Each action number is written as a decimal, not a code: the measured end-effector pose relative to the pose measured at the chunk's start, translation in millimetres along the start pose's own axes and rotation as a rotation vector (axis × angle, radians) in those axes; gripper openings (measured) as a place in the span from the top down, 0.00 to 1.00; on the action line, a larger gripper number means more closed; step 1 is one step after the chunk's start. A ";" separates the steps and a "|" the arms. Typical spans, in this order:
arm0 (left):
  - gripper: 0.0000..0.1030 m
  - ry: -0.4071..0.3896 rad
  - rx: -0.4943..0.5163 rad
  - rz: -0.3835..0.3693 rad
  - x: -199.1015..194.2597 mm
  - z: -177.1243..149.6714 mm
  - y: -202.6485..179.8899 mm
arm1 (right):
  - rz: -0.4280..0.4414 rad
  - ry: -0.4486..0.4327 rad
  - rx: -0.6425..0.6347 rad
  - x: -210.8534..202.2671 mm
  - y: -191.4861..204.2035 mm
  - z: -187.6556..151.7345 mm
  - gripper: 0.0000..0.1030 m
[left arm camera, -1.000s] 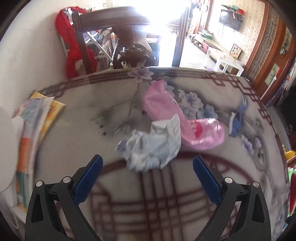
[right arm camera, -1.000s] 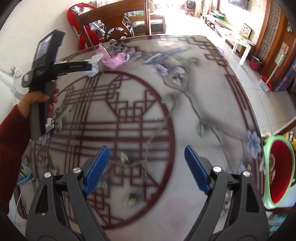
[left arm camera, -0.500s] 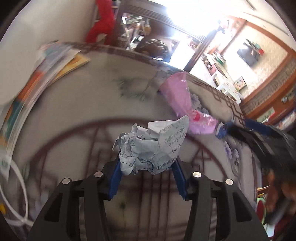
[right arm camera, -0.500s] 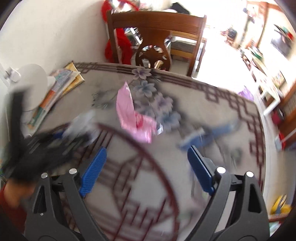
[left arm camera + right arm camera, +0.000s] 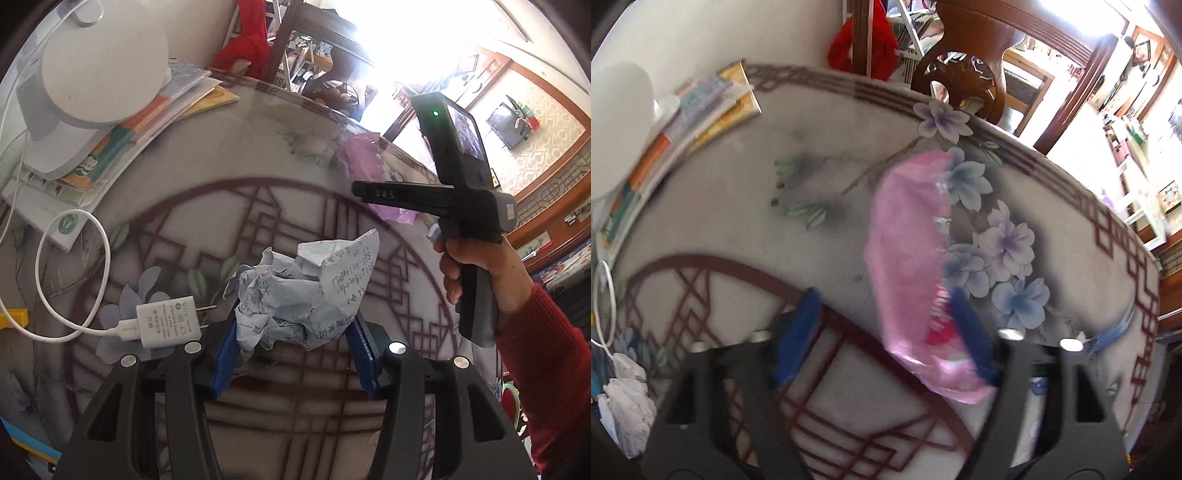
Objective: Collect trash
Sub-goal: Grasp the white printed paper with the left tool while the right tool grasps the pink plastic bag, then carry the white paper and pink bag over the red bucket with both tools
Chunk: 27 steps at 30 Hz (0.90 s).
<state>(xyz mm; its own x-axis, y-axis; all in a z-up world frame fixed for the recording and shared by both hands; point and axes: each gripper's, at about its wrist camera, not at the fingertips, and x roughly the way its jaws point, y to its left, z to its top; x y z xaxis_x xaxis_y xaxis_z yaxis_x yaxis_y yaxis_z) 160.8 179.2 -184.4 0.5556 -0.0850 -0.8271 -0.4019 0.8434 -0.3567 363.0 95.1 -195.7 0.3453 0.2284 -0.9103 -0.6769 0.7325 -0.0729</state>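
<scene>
While my left gripper [image 5: 291, 354] clamps the crumpled paper [image 5: 303, 291] between its blue pads, the jaws are easing apart slightly yet both pads press the wad, which is held above the table [image 5: 184, 155].

Item: right gripper [image 5: 882, 332], jaws closing around the lower end of the pink plastic bag [image 5: 908, 258]. The right pad touches the bag's edge; the left pad stands apart from it, so nothing is pinched yet. The bag lies flat on the table beside printed blue flowers.

Item: white charger plug [image 5: 168, 321] with looped cable [image 5: 74, 258], on the table just left of my left gripper.

Item: stack of books [image 5: 122, 136] under a white round lamp base [image 5: 103, 70], far left corner.

Item: wooden chair [image 5: 971, 70] behind the table; red cloth [image 5: 864, 40] hangs beside it.

Item: my right hand [image 5: 480, 269], in a red sleeve [image 5: 543, 369], grips the other tool's handle, seen from the left camera.
</scene>
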 end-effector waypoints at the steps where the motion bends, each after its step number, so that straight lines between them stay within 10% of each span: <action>1: 0.52 -0.007 0.000 0.002 -1.2 0.7 0.6 | 0.001 -0.005 -0.013 -2.5 2.7 -0.6 0.59; 5: 0.52 -0.022 -0.001 0.000 -5.3 1.1 1.2 | 0.037 -0.005 -0.020 -17.5 2.6 -6.9 0.86; 27: 0.52 0.000 0.125 0.003 -64.7 -57.5 -28.3 | 0.179 -0.118 0.256 -198.4 33.5 -196.9 0.89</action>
<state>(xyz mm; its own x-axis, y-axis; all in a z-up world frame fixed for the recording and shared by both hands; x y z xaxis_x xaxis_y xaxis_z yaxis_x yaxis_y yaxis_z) 94.4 130.3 -145.8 0.5547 -0.0820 -0.8280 -0.3097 0.9033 -0.2969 143.8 -51.9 -97.8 0.3182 0.4300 -0.8449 -0.5538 0.8077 0.2025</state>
